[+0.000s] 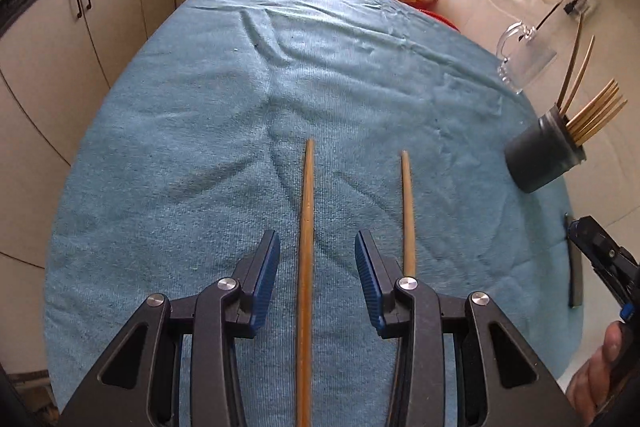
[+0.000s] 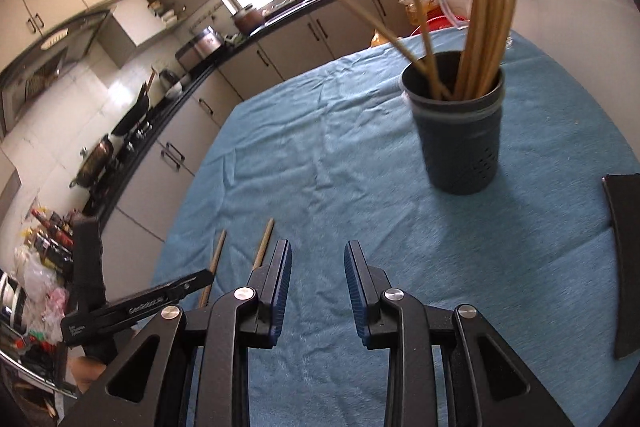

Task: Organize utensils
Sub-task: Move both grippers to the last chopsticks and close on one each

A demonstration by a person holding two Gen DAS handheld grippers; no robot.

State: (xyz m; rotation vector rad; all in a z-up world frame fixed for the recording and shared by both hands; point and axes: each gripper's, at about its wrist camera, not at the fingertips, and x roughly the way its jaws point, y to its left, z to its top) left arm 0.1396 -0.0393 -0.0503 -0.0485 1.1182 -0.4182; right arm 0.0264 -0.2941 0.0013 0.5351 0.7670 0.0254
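Note:
Two wooden chopsticks lie side by side on the blue cloth (image 1: 180, 147). One chopstick (image 1: 306, 227) runs between the jaws of my left gripper (image 1: 318, 241), which is open, its pads clear of the stick. The second chopstick (image 1: 408, 211) lies just outside its right finger. A dark round holder (image 2: 460, 139) stands upright with several chopsticks (image 2: 484, 27) in it. My right gripper (image 2: 318, 247) hovers over bare cloth in front of the holder, open and with nothing in it. Both loose chopsticks (image 2: 264, 243) show to its left.
A clear glass mug (image 1: 524, 59) stands behind the holder near the table's right edge. A flat black slab (image 2: 624, 259) lies on the cloth to the right. Kitchen cabinets and a counter (image 2: 280, 39) run beyond the table's far side.

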